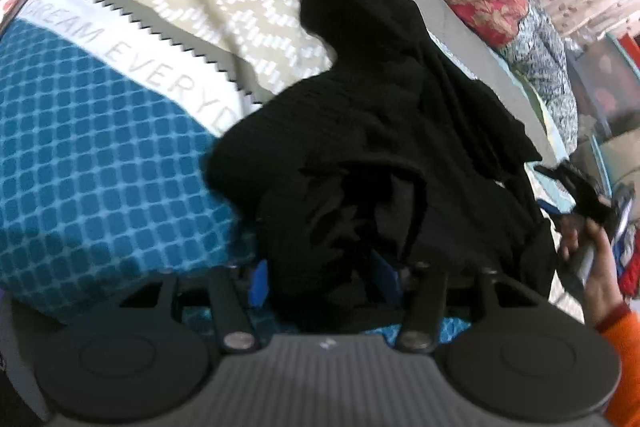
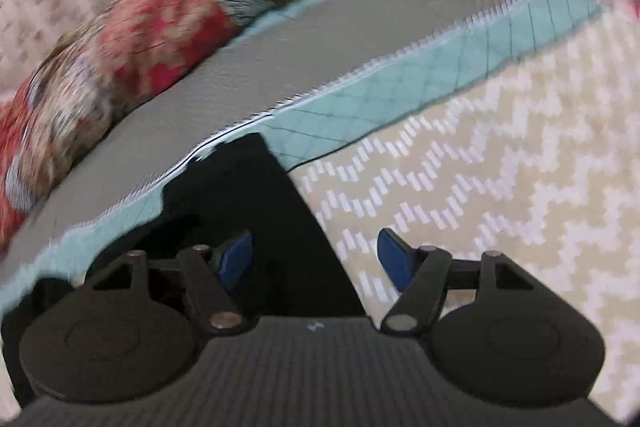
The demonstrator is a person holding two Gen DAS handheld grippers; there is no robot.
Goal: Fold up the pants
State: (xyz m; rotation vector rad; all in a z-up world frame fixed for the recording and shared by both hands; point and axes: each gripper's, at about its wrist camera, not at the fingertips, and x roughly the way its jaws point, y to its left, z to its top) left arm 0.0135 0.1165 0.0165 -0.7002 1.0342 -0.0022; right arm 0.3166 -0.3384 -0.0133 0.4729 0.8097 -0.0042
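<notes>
My left gripper [image 1: 324, 281] has black fabric of the crumpled black pants [image 1: 400, 131] bunched between its 2 blue pads, though I cannot tell if it pinches; the heap runs toward 12 o'clock over the patterned bedspread [image 1: 100, 167]. My right gripper [image 2: 316, 259] is spread wide, pants fabric [image 2: 256, 203] at its 9 o'clock pad.
</notes>
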